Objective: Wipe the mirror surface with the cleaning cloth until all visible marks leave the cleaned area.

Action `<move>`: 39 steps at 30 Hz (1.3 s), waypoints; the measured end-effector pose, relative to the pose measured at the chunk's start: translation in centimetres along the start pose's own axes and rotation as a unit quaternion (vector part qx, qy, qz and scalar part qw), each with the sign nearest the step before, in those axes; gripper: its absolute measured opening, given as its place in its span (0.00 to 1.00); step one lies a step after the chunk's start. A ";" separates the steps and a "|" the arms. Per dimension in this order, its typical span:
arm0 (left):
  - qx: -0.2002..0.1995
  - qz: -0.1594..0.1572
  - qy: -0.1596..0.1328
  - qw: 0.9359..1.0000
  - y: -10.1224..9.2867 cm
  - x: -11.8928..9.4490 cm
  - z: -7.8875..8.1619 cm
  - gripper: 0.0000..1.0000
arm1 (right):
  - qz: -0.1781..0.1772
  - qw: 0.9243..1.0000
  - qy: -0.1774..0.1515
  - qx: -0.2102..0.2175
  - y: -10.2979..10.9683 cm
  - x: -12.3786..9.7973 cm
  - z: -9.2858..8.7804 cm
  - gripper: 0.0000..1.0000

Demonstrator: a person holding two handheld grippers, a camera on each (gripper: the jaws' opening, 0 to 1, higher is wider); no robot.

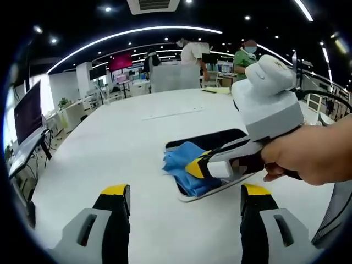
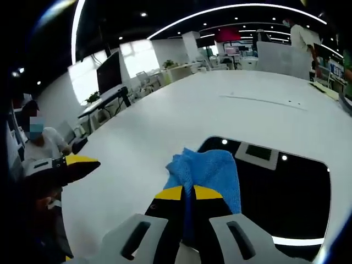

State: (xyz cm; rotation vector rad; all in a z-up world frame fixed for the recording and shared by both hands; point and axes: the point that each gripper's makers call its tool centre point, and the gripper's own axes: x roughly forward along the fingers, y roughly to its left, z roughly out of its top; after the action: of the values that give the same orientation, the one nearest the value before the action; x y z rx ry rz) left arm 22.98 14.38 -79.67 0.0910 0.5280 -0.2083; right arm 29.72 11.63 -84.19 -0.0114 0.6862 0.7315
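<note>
A: Where's the cloth (image 2: 206, 173)?

B: On the mirror (image 2: 286, 198), pinched tight in the right tongs (image 2: 188, 193); the left tongs (image 1: 186, 193) hang wide apart.

A: Trouble?

B: The cloth might slip loose; the mirror could slide.
</note>
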 end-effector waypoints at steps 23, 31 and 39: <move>0.004 -0.004 0.002 1.000 -0.3 -0.1 0.0 0.82 | -0.003 1.000 -0.007 0.000 -1.3 -1.8 -0.9 0.01; 0.006 -0.005 0.005 1.000 -0.3 0.0 -0.1 0.82 | -0.006 1.000 -0.015 0.010 -2.0 -2.6 -1.3 0.01; 0.008 -0.006 0.009 1.000 -0.3 0.6 -0.5 0.82 | -0.008 1.000 -0.019 0.011 -2.0 -2.5 -1.3 0.01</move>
State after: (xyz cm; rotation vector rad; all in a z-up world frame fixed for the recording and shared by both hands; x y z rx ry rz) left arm 23.19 14.09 -80.39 0.1061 0.5438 -0.2231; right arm 28.88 8.28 -84.20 0.0177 0.6578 0.7072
